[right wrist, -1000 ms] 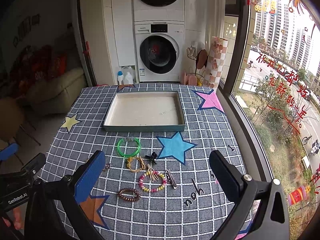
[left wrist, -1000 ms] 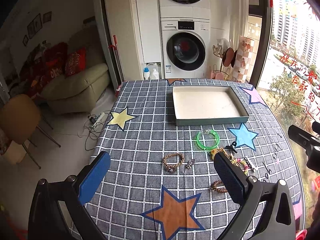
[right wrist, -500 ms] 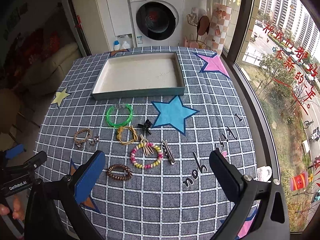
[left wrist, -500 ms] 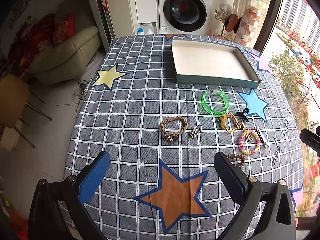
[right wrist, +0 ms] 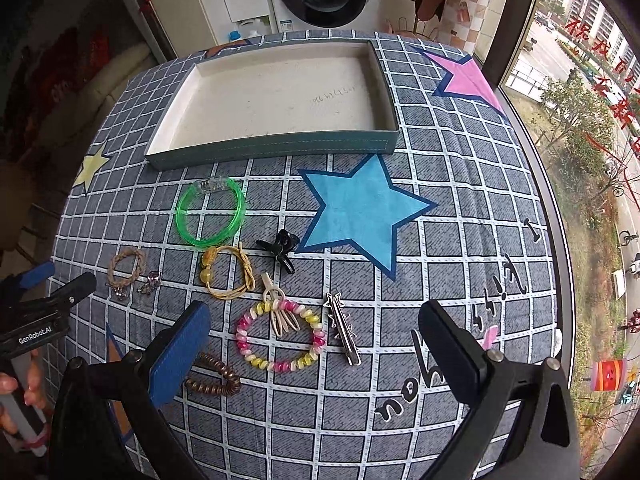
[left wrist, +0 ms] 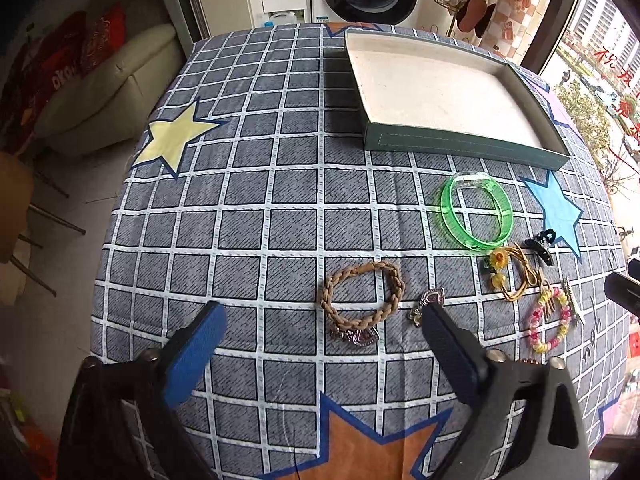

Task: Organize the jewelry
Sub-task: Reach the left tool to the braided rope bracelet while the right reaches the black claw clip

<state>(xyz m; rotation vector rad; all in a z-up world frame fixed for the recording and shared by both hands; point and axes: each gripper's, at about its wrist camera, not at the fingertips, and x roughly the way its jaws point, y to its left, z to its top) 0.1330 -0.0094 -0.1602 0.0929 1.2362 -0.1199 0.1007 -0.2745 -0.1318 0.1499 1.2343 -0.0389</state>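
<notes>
**Tray bare, all the jewelry yet to be sorted**

Nothing has been put away: the shallow tray (right wrist: 276,96), grey-green outside with a pale, matte, faintly speckled lining, holds nothing, and every piece lies loose on the checked cloth of the worktop (left wrist: 248,216) in front of it. Judging by that, the job is at its very start.

The left gripper (left wrist: 320,344) hangs over the near edge with fingers wide apart and nothing between them; the braided tan bracelet (left wrist: 360,296), a rope-like ring with a small dark charm, sits just beyond the gap. The right gripper (right wrist: 316,344) is likewise spread wide and holds nothing, framing the pink-and-yellow coil bracelet (right wrist: 280,336), which looks springy and glossy, and the silver hair clip (right wrist: 344,328), a slim metal bar.

Further off lie a translucent green bangle (right wrist: 210,212), rigid and smooth, nearest the tray; a thin yellow cord bracelet (right wrist: 228,270) with beads; a small black claw clip (right wrist: 280,250); and a brown coil tie (right wrist: 214,380) beside the right gripper's blue-padded finger.
</notes>
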